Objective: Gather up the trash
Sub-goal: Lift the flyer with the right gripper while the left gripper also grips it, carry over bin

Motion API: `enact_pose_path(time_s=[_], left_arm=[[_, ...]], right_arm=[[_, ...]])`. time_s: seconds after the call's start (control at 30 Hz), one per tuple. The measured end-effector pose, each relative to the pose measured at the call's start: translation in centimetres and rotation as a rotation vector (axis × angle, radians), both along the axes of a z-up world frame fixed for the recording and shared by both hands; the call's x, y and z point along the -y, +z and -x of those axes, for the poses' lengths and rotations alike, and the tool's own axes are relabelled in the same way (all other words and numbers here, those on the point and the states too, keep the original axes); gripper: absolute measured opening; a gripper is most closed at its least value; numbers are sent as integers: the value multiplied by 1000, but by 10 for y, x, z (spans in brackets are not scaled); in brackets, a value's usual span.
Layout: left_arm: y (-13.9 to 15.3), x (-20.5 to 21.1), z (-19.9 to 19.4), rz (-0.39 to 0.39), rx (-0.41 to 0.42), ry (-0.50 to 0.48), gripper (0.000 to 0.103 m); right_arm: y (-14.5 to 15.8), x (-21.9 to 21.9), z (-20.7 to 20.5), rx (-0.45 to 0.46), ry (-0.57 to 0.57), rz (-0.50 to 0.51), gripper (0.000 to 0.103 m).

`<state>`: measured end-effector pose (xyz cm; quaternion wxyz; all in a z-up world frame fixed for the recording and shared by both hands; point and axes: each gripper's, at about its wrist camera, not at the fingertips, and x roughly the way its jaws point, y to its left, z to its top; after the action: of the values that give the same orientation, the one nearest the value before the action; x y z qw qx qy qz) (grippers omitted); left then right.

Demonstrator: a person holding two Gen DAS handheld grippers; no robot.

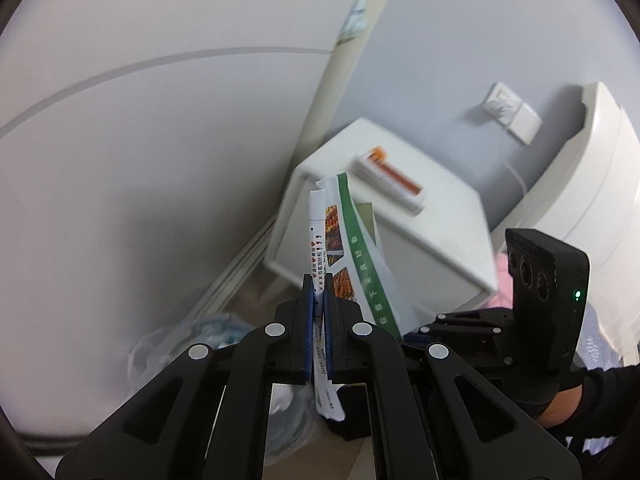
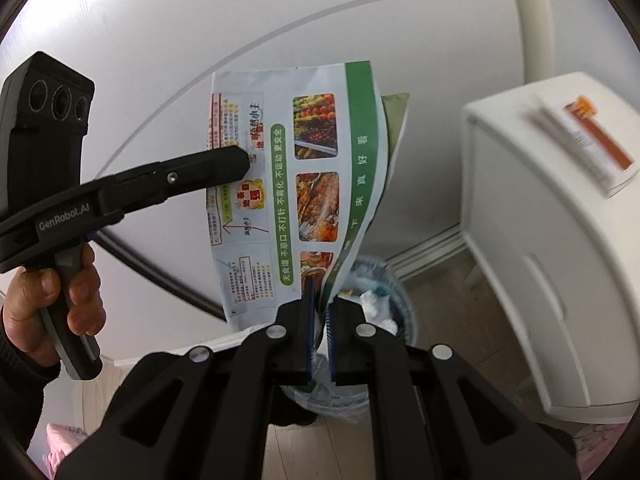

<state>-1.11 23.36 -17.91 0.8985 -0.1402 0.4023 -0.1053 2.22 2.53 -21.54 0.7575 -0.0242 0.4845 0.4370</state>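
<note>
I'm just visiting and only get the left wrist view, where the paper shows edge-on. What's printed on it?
Observer: From the right wrist view, the flyer faces the camera: food photos, a green band and columns of Chinese text.
Operator: Is only one gripper holding it?
Observer: No. The left gripper pinches its left part, and the right gripper is shut on its bottom edge.
Operator: Where might it go?
Observer: Just below the flyer stands a bin lined with a clear bag, with crumpled white paper already inside.
Operator: Who holds the left gripper?
Observer: A bare hand in a dark sleeve grips its handle.
</note>
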Motion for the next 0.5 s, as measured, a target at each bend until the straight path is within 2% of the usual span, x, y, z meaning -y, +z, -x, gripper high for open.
enact_pose_path(time_s=[0.37, 0.5], left_arm=[[-76, -30, 12, 19, -129, 44, 3], [-100, -36, 11, 54, -156, 58, 3]], right_arm=[[-72, -34, 11, -103, 73, 117, 7], [-92, -43, 11, -129, 80, 154, 7]])
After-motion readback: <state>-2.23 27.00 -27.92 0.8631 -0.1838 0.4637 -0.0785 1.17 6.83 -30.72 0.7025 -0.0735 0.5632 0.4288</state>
